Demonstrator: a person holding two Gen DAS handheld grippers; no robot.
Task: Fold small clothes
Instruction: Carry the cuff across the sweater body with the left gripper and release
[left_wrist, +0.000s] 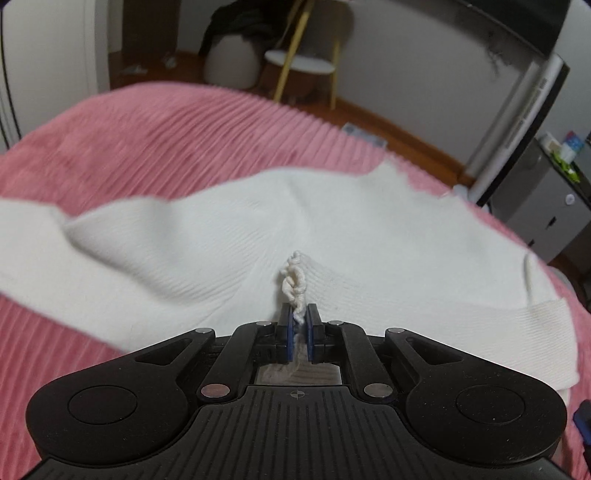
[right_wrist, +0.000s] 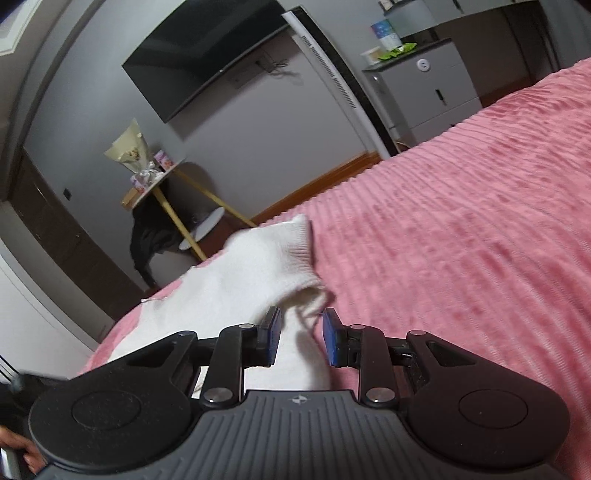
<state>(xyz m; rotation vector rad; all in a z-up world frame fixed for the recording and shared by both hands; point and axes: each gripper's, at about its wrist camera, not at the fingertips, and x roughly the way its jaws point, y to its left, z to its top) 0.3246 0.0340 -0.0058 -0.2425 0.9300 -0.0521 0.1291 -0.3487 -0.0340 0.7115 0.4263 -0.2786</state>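
A white ribbed knit garment (left_wrist: 221, 236) lies spread across the pink bedspread (left_wrist: 147, 140). My left gripper (left_wrist: 300, 317) is shut on a small bunched pinch of its cloth, which sticks up between the blue pads. In the right wrist view, the garment's sleeve (right_wrist: 251, 273) with its ribbed cuff (right_wrist: 299, 243) runs up over the pink bedspread (right_wrist: 461, 240). A thick fold of it fills the gap between the pads of my right gripper (right_wrist: 301, 325), which is shut on it with the jaws partly apart.
The bed's far edge drops to a wooden floor. Beyond it are a stool with yellow legs (left_wrist: 299, 62), a grey cabinet (left_wrist: 546, 206), a wall television (right_wrist: 207, 55) and a small round side table (right_wrist: 162, 177). A person's hand (right_wrist: 14, 446) shows at the lower left.
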